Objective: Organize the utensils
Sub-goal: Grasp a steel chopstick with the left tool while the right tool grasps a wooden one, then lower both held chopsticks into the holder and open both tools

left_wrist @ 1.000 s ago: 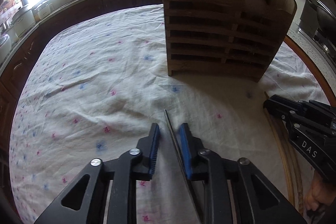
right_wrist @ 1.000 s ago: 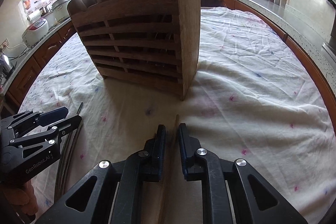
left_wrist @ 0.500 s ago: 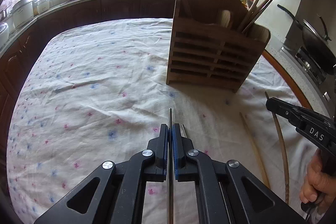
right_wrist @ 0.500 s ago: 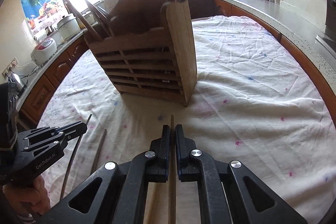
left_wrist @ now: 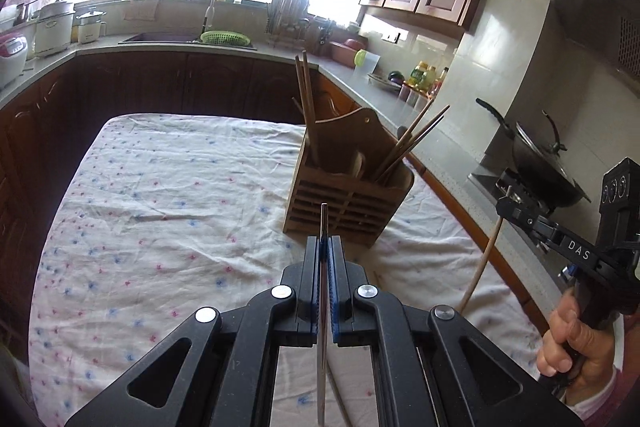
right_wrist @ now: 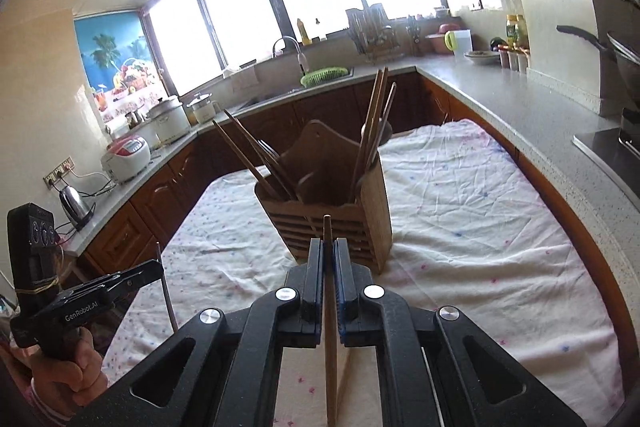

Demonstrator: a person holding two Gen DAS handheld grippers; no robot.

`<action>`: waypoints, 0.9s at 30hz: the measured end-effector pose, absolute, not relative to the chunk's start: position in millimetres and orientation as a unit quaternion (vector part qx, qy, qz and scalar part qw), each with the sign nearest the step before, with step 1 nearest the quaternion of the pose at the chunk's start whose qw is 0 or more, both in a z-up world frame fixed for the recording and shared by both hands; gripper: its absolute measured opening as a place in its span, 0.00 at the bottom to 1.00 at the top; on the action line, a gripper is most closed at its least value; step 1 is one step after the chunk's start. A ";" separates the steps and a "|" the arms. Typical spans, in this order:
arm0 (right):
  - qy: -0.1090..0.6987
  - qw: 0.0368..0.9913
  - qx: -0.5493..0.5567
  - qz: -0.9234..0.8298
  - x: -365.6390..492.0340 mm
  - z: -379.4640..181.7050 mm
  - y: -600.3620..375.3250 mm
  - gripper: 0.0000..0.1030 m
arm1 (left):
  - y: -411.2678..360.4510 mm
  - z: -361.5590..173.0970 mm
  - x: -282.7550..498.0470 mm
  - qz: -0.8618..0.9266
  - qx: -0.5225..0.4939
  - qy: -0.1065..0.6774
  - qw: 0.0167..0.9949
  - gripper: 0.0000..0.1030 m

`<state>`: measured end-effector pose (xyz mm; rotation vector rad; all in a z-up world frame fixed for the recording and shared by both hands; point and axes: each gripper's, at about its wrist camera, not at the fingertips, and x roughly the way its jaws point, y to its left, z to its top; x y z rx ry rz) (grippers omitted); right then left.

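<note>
Metal chopstick (left_wrist: 322, 227), thin, dark (wooden chopstick (right_wrist: 328, 239) paler), both clamped.

Cloth-covered table (left_wrist: 168, 195) carries slatted wooden utensil holder (left_wrist: 344, 203)

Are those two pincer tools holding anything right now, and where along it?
Yes. The left gripper is shut on a thin grey metal chopstick, near its tip. The right gripper is shut on a light wooden chopstick, also near its tip.

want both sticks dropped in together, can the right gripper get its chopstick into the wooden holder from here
Probably yes: the right gripper, shut on a wooden chopstick, faces the wooden holder with only bare tablecloth between, and the holder's top is open.
</note>
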<state>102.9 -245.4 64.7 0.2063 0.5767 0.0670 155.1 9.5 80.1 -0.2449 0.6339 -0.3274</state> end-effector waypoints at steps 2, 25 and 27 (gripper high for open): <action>0.267 0.958 0.100 0.035 98.3 79.5 -244.7 0.05 | 12.6 87.9 147.4 -0.163 -0.121 0.301 0.932 0.01; 0.216 0.971 0.099 0.033 92.9 111.4 -253.0 0.05 | 0.4 46.3 208.2 -0.149 -0.121 0.401 0.896 0.17; 0.213 0.972 0.099 0.030 89.3 113.4 -254.1 0.05 | -14.6 31.8 222.8 -0.145 -0.107 0.420 0.889 0.33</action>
